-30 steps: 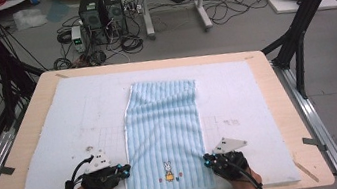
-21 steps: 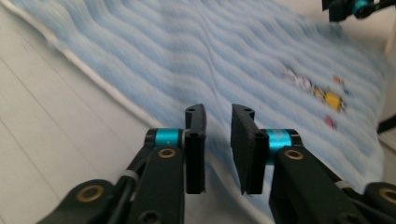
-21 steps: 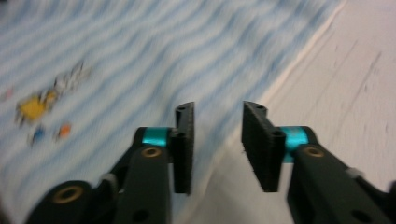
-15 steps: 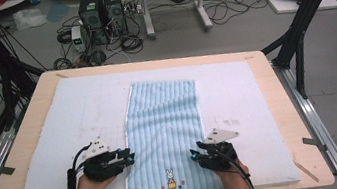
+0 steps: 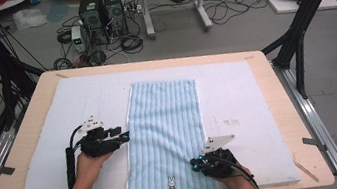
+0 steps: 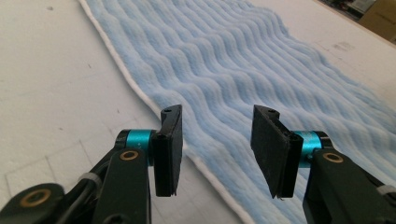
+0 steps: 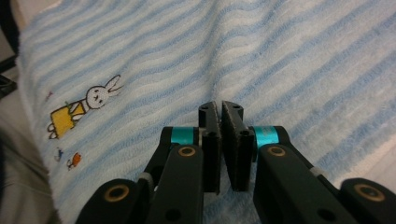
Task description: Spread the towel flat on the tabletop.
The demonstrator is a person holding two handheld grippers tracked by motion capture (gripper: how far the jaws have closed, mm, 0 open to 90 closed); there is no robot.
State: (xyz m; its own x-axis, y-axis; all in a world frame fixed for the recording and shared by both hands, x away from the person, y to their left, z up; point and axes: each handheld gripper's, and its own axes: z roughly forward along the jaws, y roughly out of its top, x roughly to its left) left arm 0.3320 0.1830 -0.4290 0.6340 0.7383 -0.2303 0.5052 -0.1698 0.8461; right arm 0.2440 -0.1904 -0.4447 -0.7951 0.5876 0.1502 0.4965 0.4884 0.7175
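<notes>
A light blue striped terry towel (image 5: 168, 140) with a small embroidered rabbit (image 7: 84, 108) lies lengthwise down the middle of the white foam-padded tabletop (image 5: 257, 91), its near end hanging over the 6 o'clock edge. The left gripper (image 6: 217, 133) sits at the towel's 9 o'clock edge, jaws spread wide over the white hem. The right gripper (image 7: 220, 112) rests on the towel toward 5 o'clock, jaws pressed nearly together; whether they pinch cloth is unclear.
</notes>
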